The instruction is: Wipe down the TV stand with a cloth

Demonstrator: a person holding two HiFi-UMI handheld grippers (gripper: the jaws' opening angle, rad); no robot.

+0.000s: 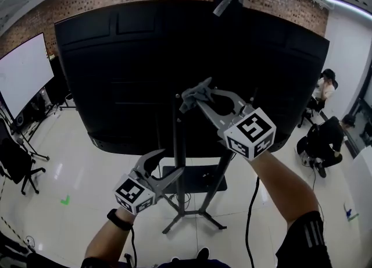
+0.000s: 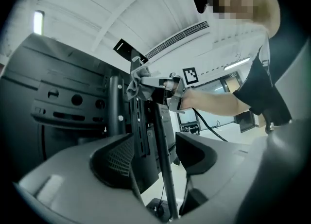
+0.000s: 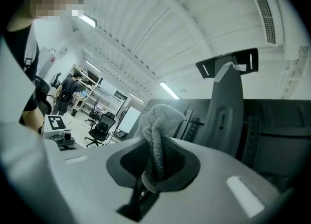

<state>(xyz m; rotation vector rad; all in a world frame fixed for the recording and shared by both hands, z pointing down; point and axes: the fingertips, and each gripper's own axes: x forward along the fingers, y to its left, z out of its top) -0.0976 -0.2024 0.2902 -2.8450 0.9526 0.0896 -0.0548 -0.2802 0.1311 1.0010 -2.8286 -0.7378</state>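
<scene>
Two claws here: our left gripper (image 1: 173, 161) hangs open, empty, by the TV stand (image 1: 181, 139) post. Our right gripper (image 1: 196, 95) pinches the cloth (image 3: 156, 130) near the post's top. We'd press firmly and wipe straight down.

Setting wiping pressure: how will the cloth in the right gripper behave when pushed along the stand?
The cloth is probably floppy: it bunches and folds where the right gripper pinches it. Its fuzzy pile looks soft and light, so it should likely squash flat against the TV stand.
</scene>
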